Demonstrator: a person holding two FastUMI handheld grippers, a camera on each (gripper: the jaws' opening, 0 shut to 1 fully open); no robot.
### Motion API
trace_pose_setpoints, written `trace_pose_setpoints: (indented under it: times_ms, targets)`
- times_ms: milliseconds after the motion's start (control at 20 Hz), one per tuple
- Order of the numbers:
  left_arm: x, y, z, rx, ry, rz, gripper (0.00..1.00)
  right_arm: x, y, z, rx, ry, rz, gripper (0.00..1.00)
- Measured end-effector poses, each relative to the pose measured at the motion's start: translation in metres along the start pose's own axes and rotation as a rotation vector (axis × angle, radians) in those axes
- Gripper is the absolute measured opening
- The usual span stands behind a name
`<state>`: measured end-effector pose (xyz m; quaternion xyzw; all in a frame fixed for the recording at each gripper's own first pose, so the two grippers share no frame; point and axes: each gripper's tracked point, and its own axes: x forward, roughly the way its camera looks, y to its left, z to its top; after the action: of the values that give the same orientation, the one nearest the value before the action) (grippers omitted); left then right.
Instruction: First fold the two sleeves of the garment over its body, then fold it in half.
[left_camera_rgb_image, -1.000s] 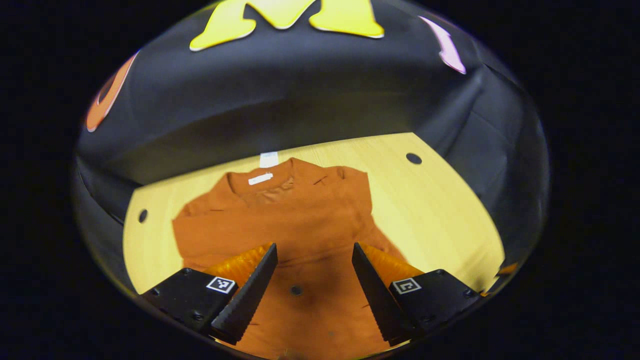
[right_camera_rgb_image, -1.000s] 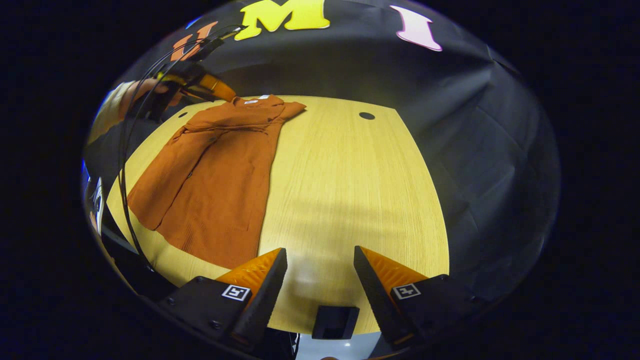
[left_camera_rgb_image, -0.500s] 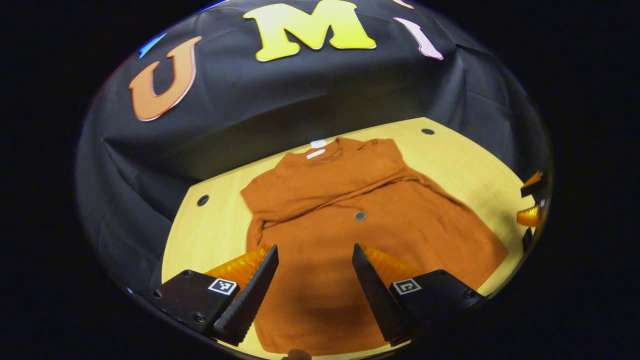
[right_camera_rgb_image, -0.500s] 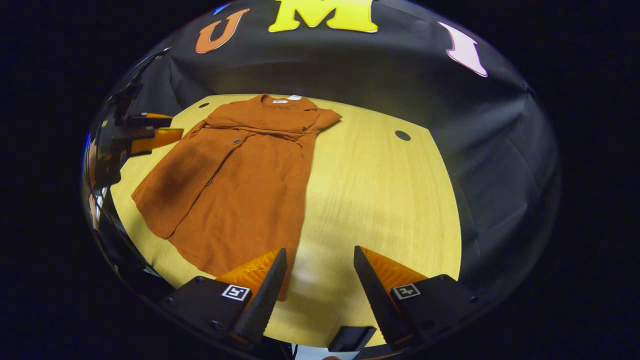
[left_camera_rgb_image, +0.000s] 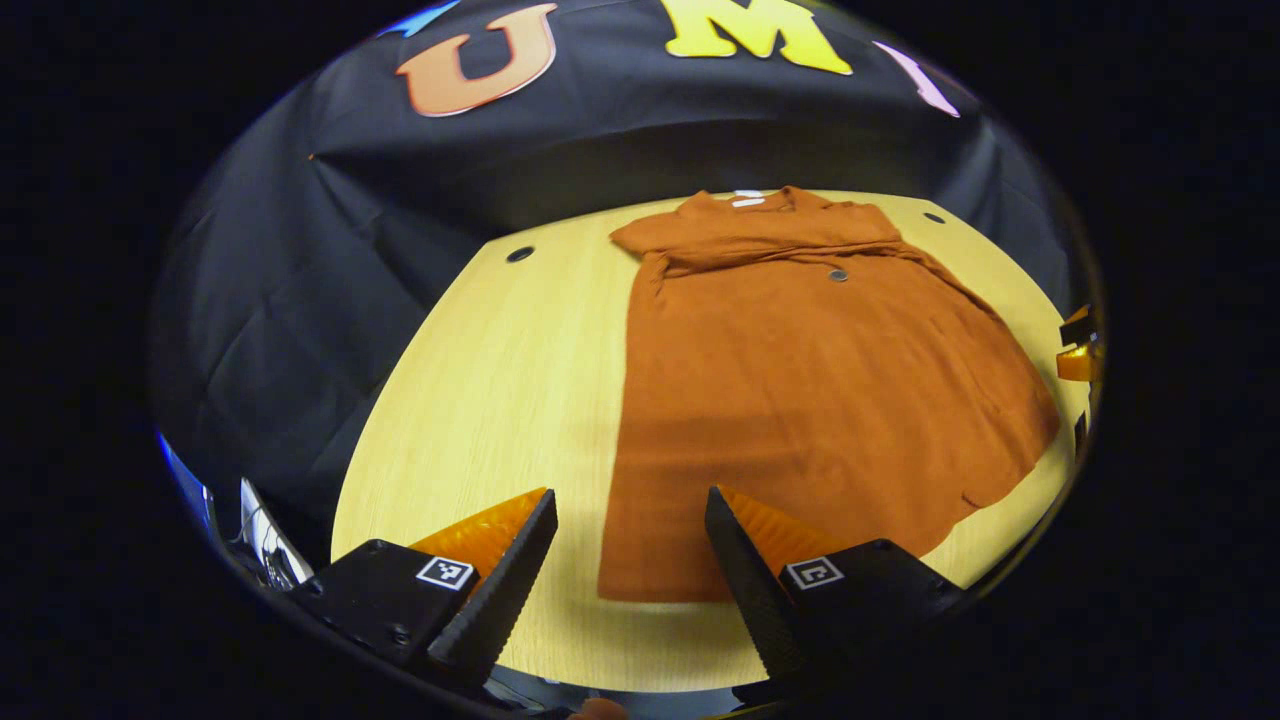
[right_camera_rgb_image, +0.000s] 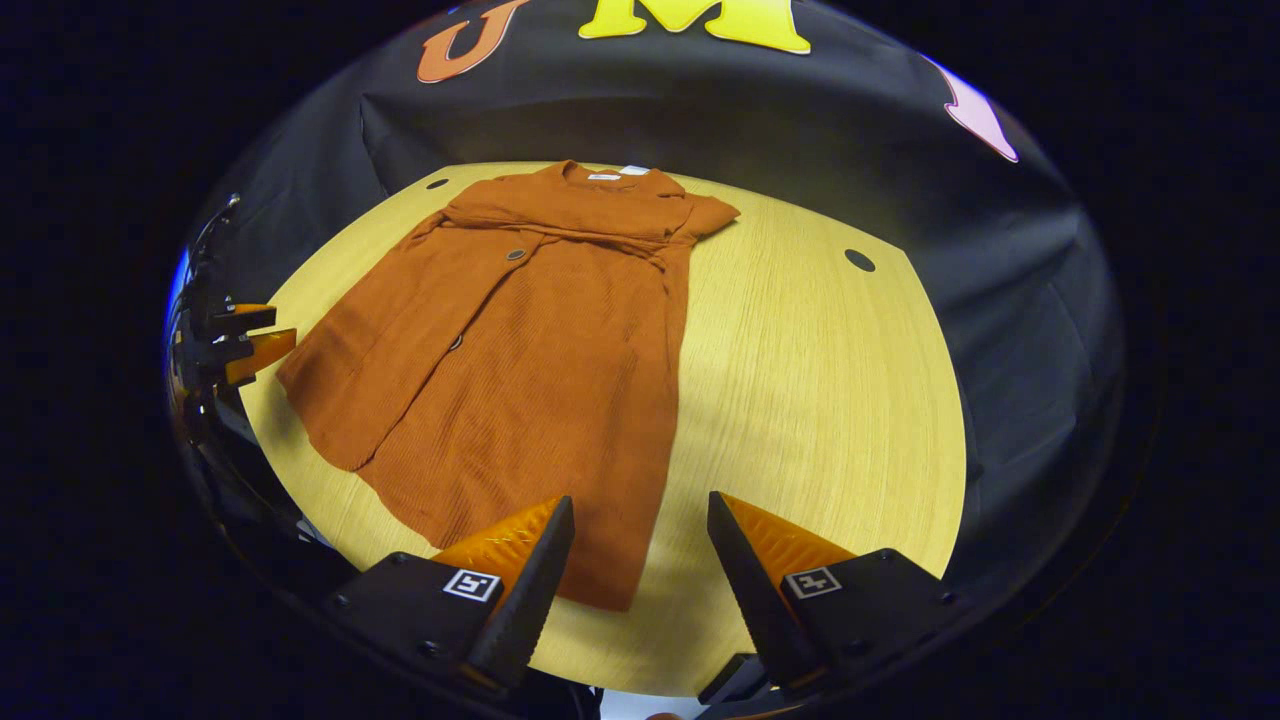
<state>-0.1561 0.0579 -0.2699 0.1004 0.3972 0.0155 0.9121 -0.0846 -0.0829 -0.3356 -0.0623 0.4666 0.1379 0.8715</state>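
In the left gripper view, the booth's black cloth wall (left_camera_rgb_image: 300, 260) takes the left side, and a pale wooden table (left_camera_rgb_image: 500, 380) spreads from it toward the right. A small round hole (left_camera_rgb_image: 519, 254) sits in the table near its far left corner. The left gripper (left_camera_rgb_image: 630, 560) hangs over the near edge of the table with its two fingers spread wide and nothing between them; bare wood and the near hem of the garment show in the gap. The rust-orange garment (left_camera_rgb_image: 800, 380) lies flat on the table right of centre, collar at the far side by the wall and hem toward the near edge. Both sleeves seem to be folded across the chest as a band just below the collar, though the fisheye makes that hard to confirm. A button (left_camera_rgb_image: 838, 274) shows on the front under that band. At the far right edge, part of the other gripper appears just beside the garment's right flank.

In the right gripper view, the left gripper (right_camera_rgb_image: 235, 335) shows at the left edge, close to the garment's side. The garment (right_camera_rgb_image: 520, 350) lies left of centre, well spread, its hem reaching the near edge. The right gripper (right_camera_rgb_image: 640, 570) hovers above the table's near edge, fingers apart and empty, with the hem corner just at its left finger. Bare table (right_camera_rgb_image: 820, 400) stretches to the right, with a hole (right_camera_rgb_image: 859, 260) near the far right.
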Motion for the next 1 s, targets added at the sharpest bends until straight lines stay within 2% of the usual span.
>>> trace_pose_setpoints:
  times_ms: [250,350,450,650,700,900,1000]
  targets:
    - [0.007,-0.002,-0.029,-0.068,0.139,-0.054,0.98,0.009,0.000,-0.020,0.008,0.026,0.008,0.88]
    - [0.007,-0.014,-0.045,-0.120,0.220,-0.107,0.97,0.012,-0.009,-0.029,0.027,0.040,0.010,0.88]
    - [0.009,-0.016,-0.047,-0.173,0.264,-0.118,0.97,0.015,-0.019,-0.039,0.057,0.061,0.022,0.88]
    - [0.015,-0.013,-0.049,-0.239,0.373,-0.173,0.97,0.025,-0.024,-0.061,0.140,0.144,0.112,0.86]
    - [0.016,-0.012,-0.048,-0.269,0.404,-0.191,0.97,0.025,-0.022,-0.055,0.156,0.130,0.144,0.87]
    - [0.008,-0.018,-0.038,-0.329,0.591,-0.360,0.97,0.015,-0.010,-0.057,0.267,0.238,0.346,0.89]
    - [0.007,-0.019,-0.033,-0.385,0.663,-0.417,0.94,0.013,-0.002,-0.049,0.368,0.270,0.447,0.89]
